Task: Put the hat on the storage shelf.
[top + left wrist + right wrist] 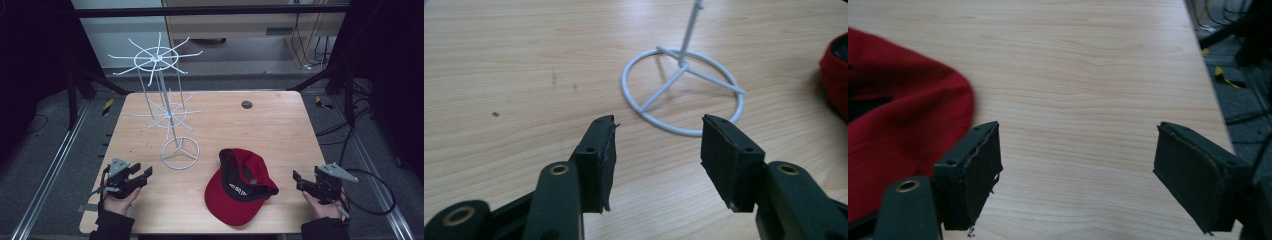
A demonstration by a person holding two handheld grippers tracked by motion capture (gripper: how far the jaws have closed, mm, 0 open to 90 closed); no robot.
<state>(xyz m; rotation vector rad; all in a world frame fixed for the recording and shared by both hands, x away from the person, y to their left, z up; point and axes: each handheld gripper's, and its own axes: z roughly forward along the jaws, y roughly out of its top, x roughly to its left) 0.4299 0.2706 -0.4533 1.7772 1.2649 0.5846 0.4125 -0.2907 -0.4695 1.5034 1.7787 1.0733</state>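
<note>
A red cap [240, 186] with a black lining lies upside down on the wooden table [280, 125], near the front edge. Left of it stands a white wire rack [167, 107] on a round base [681, 90], with two tiers of spokes. My left gripper [145, 175] rests at the table's front left, open and empty, pointing towards the rack's base. At the front right my right gripper [298, 181] is open with nothing between its jaws. The cap's red edge [903, 135] lies to the left of its left pad [980, 170].
A small dark round disc [246, 104] is set into the table near its far edge. Metal rails and cables run along the floor on both sides. Bare wood lies between the cap and the far edge.
</note>
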